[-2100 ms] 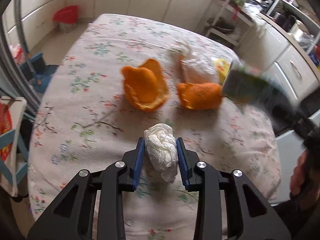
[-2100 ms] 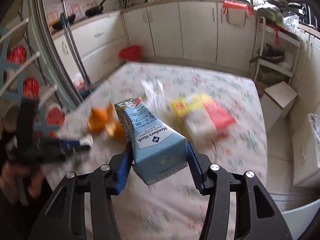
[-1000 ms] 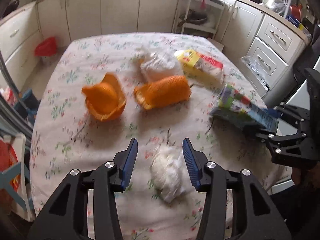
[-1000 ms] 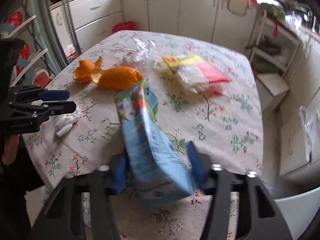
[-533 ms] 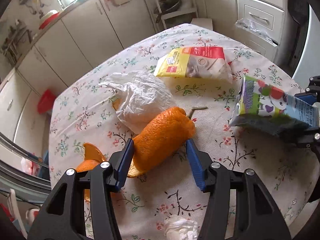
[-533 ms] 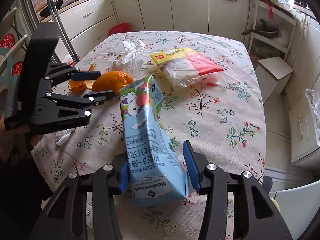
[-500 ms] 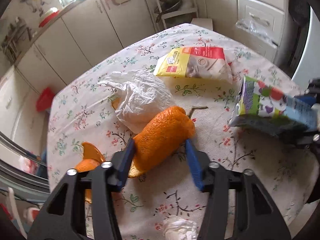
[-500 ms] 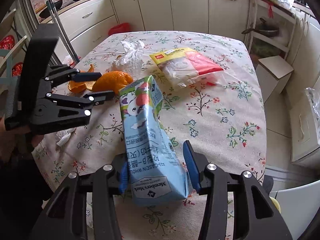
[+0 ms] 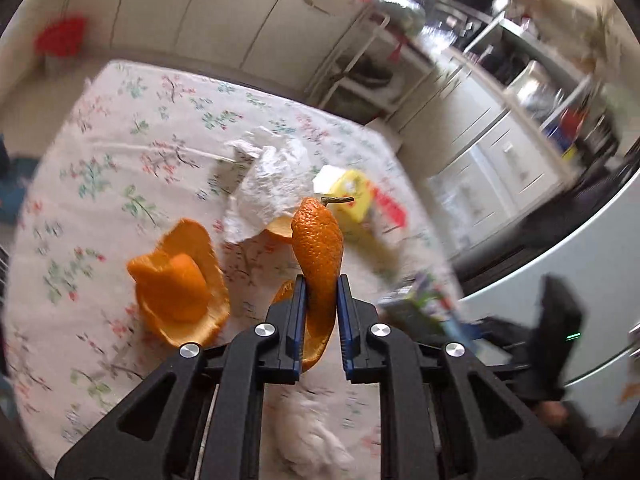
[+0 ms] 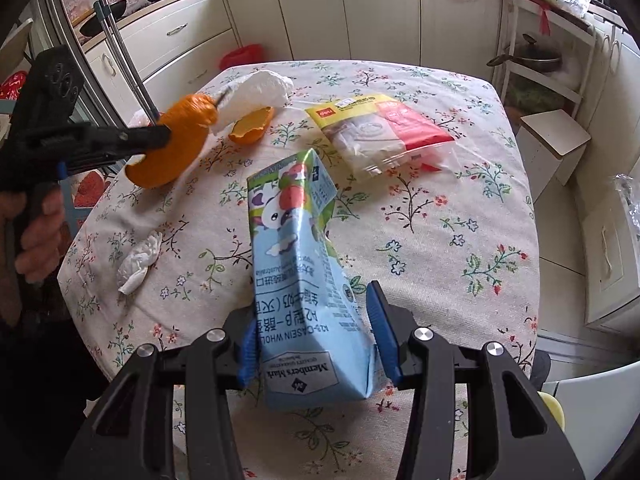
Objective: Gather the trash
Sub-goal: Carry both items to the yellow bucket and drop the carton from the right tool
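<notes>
My left gripper (image 9: 321,296) is closing its jaws on a long orange peel (image 9: 318,248) with a stem, and the pads press its sides. In the right wrist view the left gripper (image 10: 160,136) holds that orange peel (image 10: 176,140) above the table's left side. My right gripper (image 10: 316,340) is shut on a light blue milk carton (image 10: 296,264), whose top points away over the floral tablecloth (image 10: 440,220). On the cloth lie a cupped peel (image 9: 180,284), a small peel piece (image 10: 252,126), a white plastic bag (image 10: 260,88), a crumpled tissue (image 10: 138,264) and a yellow-red packet (image 10: 372,128).
A person's hand (image 10: 36,232) grips the left tool at the table's left edge. White cabinets line the far wall, with a red bin (image 10: 240,56) on the floor before them. A cardboard box (image 10: 552,136) and a metal rack stand to the right of the table.
The left jaws, wide around the long peel on the cloth before, have closed on it and raised it off the table, and the view has swung. The right gripper and carton stayed put.
</notes>
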Demonstrator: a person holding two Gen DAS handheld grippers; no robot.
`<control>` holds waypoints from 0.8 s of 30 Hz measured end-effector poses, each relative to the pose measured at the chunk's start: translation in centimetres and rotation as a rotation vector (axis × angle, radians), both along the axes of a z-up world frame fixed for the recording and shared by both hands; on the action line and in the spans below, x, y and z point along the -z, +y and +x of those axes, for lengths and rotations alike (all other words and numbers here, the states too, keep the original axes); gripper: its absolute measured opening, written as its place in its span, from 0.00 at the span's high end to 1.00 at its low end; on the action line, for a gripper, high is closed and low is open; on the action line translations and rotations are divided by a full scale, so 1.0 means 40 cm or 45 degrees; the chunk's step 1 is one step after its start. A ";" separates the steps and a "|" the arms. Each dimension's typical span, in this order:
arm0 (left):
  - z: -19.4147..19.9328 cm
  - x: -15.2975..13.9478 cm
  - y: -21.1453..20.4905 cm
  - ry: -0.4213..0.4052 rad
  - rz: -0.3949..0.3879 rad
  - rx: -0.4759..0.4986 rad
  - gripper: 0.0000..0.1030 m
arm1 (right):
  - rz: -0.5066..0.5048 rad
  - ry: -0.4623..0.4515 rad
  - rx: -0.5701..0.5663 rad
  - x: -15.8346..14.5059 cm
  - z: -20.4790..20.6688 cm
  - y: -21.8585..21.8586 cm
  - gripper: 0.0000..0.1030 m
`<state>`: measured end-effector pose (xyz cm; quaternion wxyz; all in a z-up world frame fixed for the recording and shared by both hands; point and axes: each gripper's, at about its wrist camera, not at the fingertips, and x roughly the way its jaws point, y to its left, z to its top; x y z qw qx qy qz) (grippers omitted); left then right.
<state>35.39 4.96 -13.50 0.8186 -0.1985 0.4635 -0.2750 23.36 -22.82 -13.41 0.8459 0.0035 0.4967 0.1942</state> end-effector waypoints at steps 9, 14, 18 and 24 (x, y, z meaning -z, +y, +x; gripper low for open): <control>-0.042 -0.027 0.031 -0.052 -0.131 -0.014 0.87 | 0.001 -0.037 -0.006 -0.015 -0.012 0.012 0.64; -0.084 -0.055 -0.009 -0.137 -0.047 -0.021 0.87 | 0.001 -0.047 0.004 -0.021 -0.019 0.012 0.64; -0.113 -0.078 -0.007 -0.185 -0.005 -0.051 0.87 | 0.022 -0.085 0.029 -0.048 -0.028 -0.004 0.65; -0.162 -0.095 -0.078 -0.285 0.118 -0.043 0.87 | 0.062 -0.120 0.072 -0.080 -0.045 -0.040 0.66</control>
